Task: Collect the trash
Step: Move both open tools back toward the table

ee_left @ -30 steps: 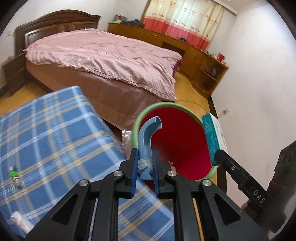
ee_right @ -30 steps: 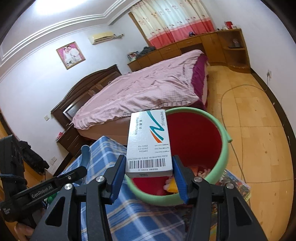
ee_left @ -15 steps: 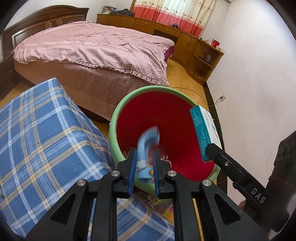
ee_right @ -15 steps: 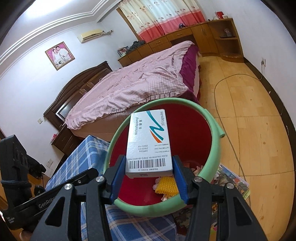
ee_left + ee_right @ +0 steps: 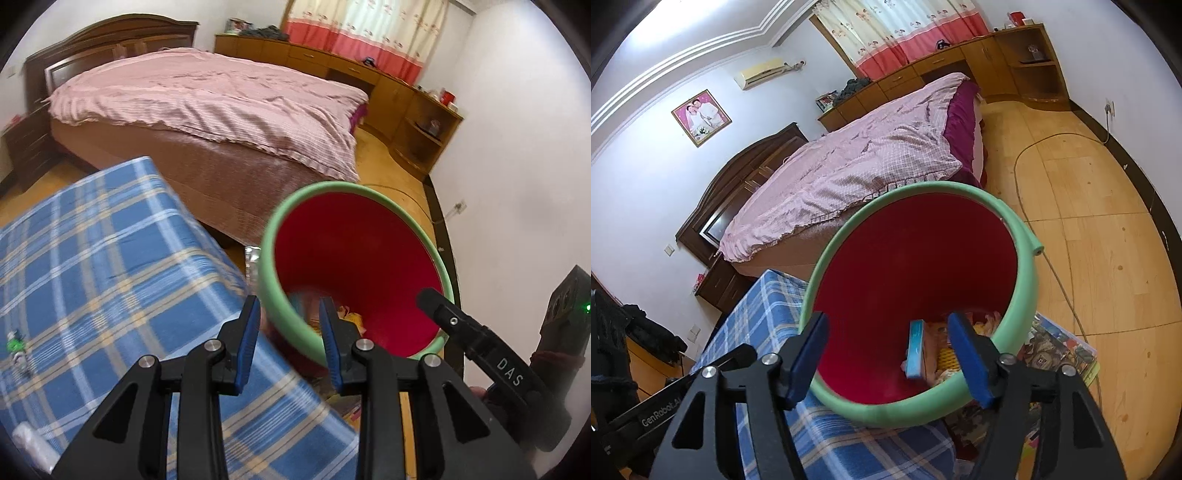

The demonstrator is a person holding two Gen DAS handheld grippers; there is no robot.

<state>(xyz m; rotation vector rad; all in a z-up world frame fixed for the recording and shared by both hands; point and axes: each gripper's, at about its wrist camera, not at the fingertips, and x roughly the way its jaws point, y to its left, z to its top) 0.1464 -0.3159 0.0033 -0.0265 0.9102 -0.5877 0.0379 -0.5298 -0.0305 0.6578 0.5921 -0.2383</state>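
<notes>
Both grippers are parked over the red bin (image 5: 923, 266) so stuff drops straight in. Left gripper (image 5: 290, 332) and right gripper (image 5: 890, 354) are spread wide, holding nothing. The medicine box (image 5: 915, 349) sits on edge at the bin's bottom, just beyond the right gripper, between its fingers

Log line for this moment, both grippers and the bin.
left gripper: open, empty | right gripper: open, empty | medicine box: inside red bin | small trash on plaid cloth: uncollected

One red bin (image 5: 916, 258), one medicine box (image 5: 915, 349), two empty claws.
</notes>
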